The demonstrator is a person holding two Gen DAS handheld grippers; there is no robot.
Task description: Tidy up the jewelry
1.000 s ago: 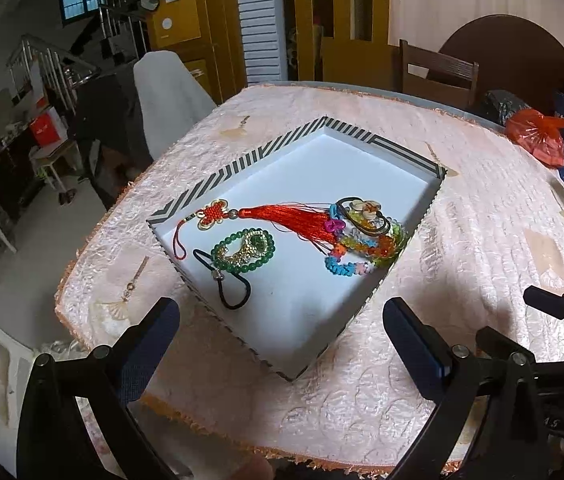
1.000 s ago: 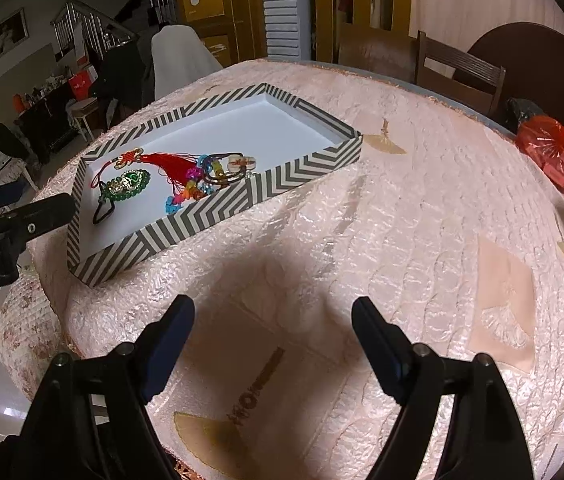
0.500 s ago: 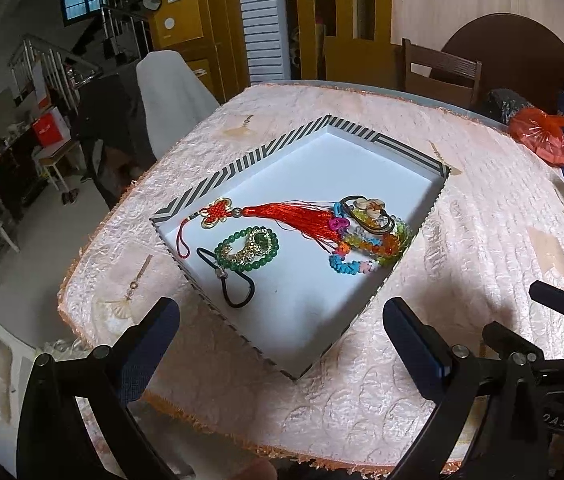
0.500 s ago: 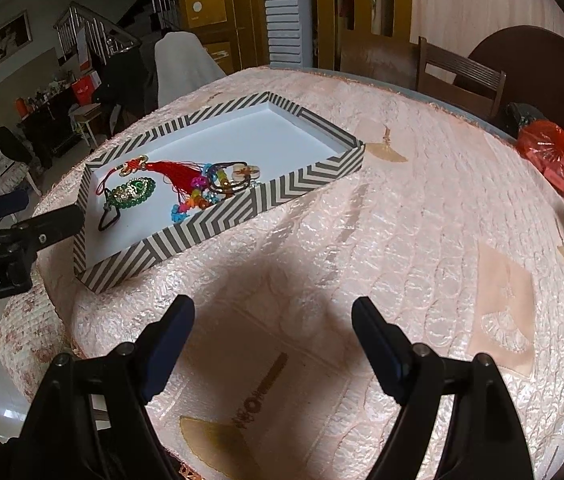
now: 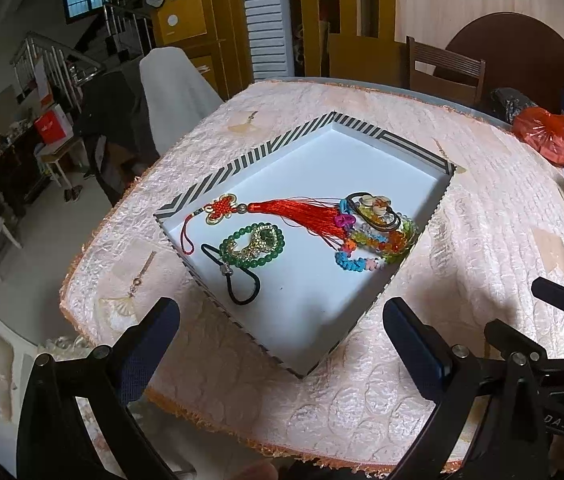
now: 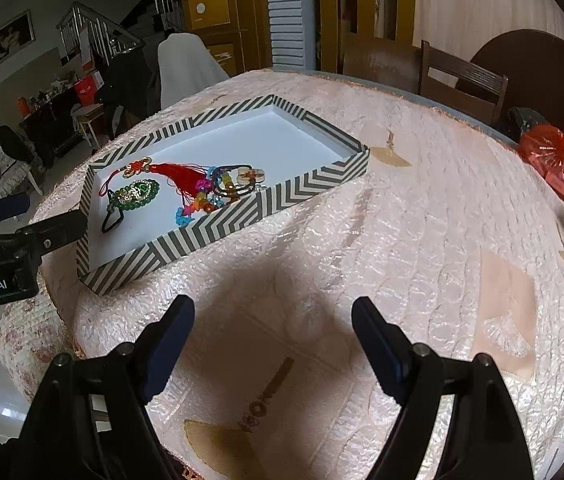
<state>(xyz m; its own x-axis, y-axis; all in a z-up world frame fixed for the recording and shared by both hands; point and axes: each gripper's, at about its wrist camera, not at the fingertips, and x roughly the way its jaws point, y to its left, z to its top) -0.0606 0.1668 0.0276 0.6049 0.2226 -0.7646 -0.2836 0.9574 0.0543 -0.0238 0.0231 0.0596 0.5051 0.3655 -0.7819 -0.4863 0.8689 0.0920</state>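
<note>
Left gripper (image 5: 280,322) and right gripper (image 6: 273,322): jaws open, empty | striped tray (image 5: 365,126) near desk's left edge | red tassel (image 5: 301,214): light, limp, likely tangled with beaded bracelets (image 5: 377,242); grasp at knot.

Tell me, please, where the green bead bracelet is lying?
In the left wrist view, the green bead bracelet lies inside the striped tray, left side, below the red tassel.

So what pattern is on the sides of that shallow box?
Grey-and-white chevron stripes on the shallow cardboard box, clearest in the right wrist view.
</note>
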